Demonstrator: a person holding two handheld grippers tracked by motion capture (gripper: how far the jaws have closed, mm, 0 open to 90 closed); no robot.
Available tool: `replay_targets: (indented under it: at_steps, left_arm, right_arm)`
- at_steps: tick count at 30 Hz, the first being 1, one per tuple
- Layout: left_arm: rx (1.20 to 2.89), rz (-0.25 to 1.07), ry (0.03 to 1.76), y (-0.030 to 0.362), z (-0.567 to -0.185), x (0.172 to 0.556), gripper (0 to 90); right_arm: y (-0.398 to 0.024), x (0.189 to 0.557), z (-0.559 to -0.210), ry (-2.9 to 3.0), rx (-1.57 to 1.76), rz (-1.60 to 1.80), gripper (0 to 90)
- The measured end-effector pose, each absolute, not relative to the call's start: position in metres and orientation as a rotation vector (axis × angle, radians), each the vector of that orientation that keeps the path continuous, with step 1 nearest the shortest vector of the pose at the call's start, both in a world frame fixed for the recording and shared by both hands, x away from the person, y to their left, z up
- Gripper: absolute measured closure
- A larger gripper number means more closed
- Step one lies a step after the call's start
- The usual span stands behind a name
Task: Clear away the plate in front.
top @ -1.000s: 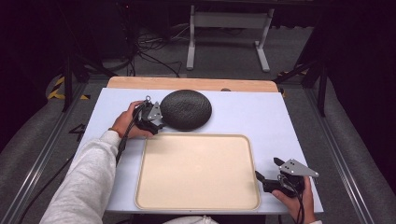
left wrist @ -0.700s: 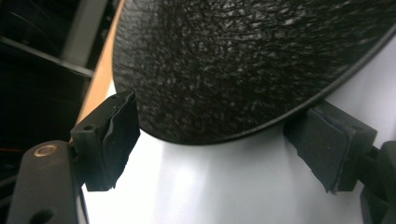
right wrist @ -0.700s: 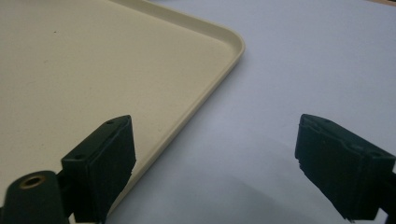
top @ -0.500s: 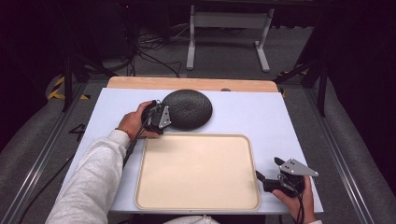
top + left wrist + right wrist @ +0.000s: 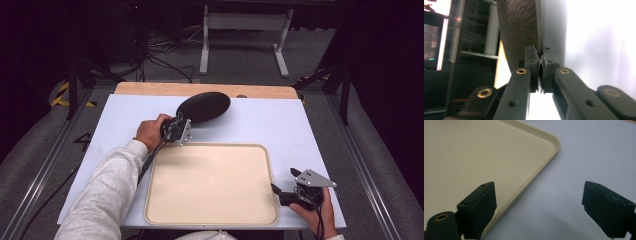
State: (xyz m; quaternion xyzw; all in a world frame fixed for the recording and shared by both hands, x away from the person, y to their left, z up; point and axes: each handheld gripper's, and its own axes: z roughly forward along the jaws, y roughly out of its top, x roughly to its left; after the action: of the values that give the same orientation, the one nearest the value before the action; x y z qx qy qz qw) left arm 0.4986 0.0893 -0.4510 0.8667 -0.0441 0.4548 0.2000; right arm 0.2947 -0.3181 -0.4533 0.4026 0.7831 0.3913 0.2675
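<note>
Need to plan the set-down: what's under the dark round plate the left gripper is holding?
The dark plate, tilted up in the left gripper, has bare white table beneath its raised side. Its far edge's contact is hidden.

Bright table, dark room, one washed-out and blurred gripper view.

In the high view the pale table (image 5: 260,120) is evenly lit from above while the floor and edges sink into near-black; shadows are soft and short. The left gripper view is smeared by motion blur and blown out to white on its right side. The right gripper view is sharper, with its near black jaws slightly soft.
</note>
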Motion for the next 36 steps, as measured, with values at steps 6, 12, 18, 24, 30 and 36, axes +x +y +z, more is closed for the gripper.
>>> replay_targets:
  at_steps: [6, 12, 18, 24, 30, 36]
  left_arm:
    - [2.386, 1.31, -0.116, 0.076, -0.449, 0.485, 87.4]
    - [2.382, 1.38, -0.118, 0.068, -0.444, 0.47, 86.5]
    - [2.379, 1.429, -0.116, 0.066, -0.44, 0.458, 86.4]
    - [2.348, 1.427, -0.123, 0.071, -0.429, 0.441, 86.0]
    - [2.285, 1.452, -0.148, 0.077, -0.413, 0.402, 86.6]
    - [2.194, 1.448, -0.182, 0.081, -0.398, 0.36, 86.3]
  right_arm:
    - [-0.318, 0.295, -0.455, 2.124, 1.096, 1.048, 12.7]
    - [-0.318, 0.295, -0.455, 2.127, 1.098, 1.057, 12.9]
    - [-0.319, 0.294, -0.454, 2.126, 1.095, 1.069, 13.4]
    - [-0.319, 0.294, -0.452, 2.117, 1.082, 1.072, 13.5]
    - [-0.32, 0.294, -0.449, 2.099, 1.082, 1.086, 13.6]
    - [-0.32, 0.295, -0.447, 2.09, 1.079, 1.094, 13.4]
